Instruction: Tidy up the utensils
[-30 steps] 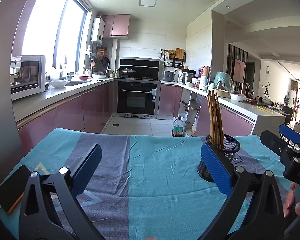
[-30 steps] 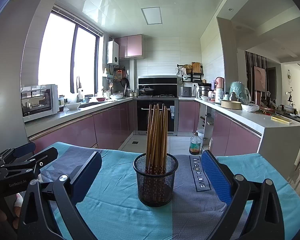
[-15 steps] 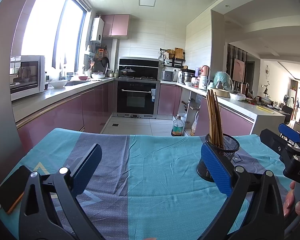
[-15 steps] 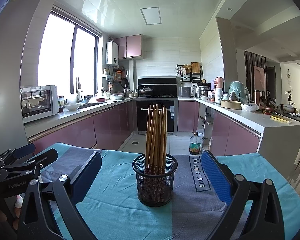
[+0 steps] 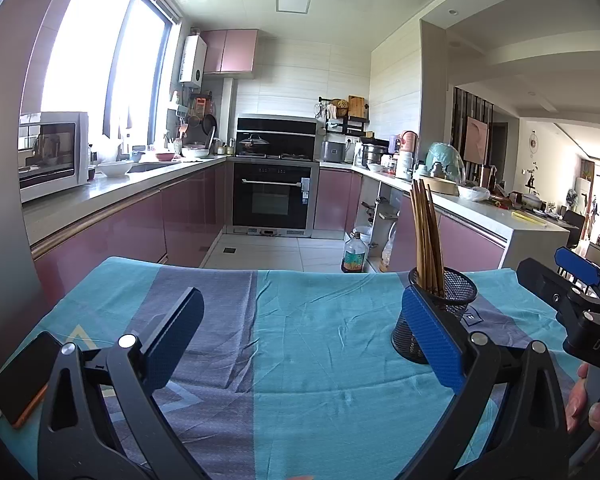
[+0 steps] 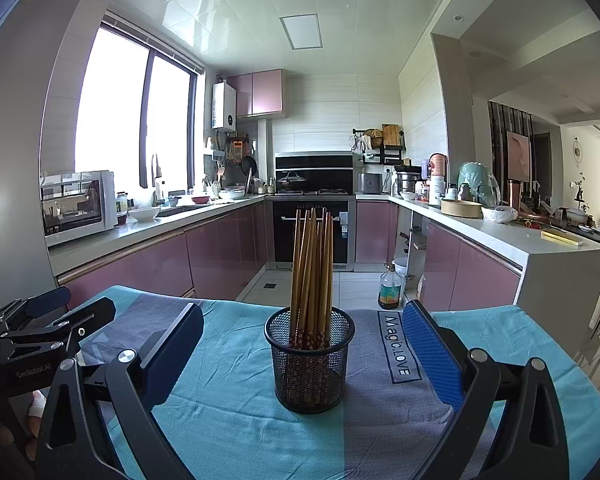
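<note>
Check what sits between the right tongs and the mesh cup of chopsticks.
Nothing: in the right wrist view only bare tablecloth lies between the open right tongs and the mesh cup.

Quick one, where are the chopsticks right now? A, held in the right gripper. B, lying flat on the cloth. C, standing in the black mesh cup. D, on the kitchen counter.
C: the chopsticks stand upright in the black mesh cup on the tablecloth, between the open fingers of the right gripper.
</note>
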The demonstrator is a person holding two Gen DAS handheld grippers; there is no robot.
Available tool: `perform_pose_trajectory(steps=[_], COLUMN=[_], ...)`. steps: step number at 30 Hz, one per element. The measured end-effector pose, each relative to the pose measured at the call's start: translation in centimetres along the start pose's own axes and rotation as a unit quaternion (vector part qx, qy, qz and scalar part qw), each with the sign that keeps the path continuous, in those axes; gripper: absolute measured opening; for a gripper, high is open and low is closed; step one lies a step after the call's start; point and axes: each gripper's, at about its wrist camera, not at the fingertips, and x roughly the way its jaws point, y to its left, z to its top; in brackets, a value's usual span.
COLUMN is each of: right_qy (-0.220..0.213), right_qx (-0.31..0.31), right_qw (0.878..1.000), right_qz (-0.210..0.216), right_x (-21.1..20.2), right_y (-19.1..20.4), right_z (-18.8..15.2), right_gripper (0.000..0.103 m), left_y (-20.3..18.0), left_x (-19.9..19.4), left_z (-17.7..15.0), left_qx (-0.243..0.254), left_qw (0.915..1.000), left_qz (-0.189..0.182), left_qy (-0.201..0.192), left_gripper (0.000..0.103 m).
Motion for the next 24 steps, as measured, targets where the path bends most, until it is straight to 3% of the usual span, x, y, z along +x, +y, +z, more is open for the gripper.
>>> perform_pose_trajectory(steps=[24], right_qy=[0.001], right_qx=[0.003], right_qw=[1.000], right_qz=[-0.001], right_x=[0.05], right_y=[0.07], right_z=[0.09], right_gripper=[0.096], left_y=[-0.05], left_x=[0.02], left_z=[0.04], left_qx=[0.000], left_qw=[1.0000], left_qz=[0.001], left_qy=[0.000], left_gripper=[0.098])
